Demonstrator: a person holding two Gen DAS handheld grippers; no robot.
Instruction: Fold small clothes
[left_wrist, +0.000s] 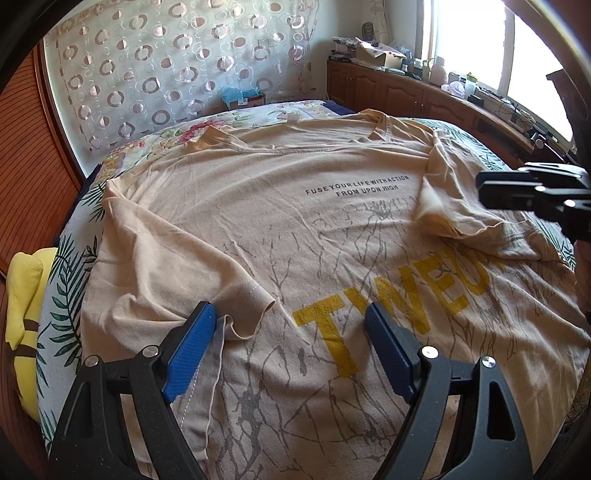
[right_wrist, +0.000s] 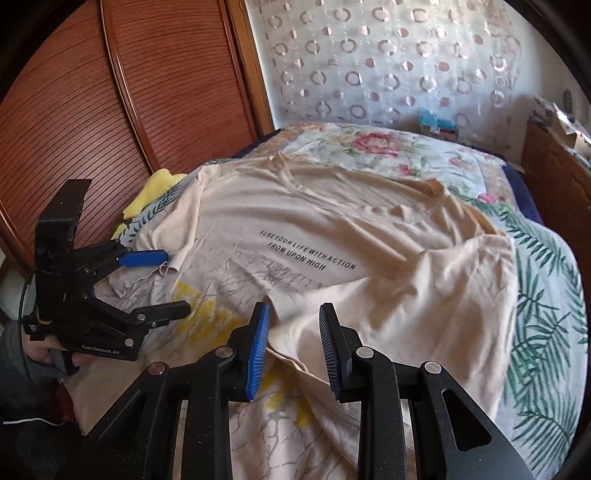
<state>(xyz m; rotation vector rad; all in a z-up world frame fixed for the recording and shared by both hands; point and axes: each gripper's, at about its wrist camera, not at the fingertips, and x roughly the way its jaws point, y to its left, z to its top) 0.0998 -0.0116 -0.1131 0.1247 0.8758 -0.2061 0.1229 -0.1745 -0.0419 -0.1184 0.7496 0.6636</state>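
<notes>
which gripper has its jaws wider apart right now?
The left gripper: its blue pads stand wide apart over the beige T-shirt, nothing between them. The right gripper has a much narrower gap.

The shirt (right_wrist: 332, 240) lies on the bed (right_wrist: 546, 295); the right gripper (right_wrist: 293, 347) hangs half-open above its folded sleeve (right_wrist: 424, 295).

left wrist view: low over the beige printed cotton T-shirt (left_wrist: 229, 206), facing the window.
right wrist view: close above it, facing the wardrobe.
shared: shirt's black lettering.
</notes>
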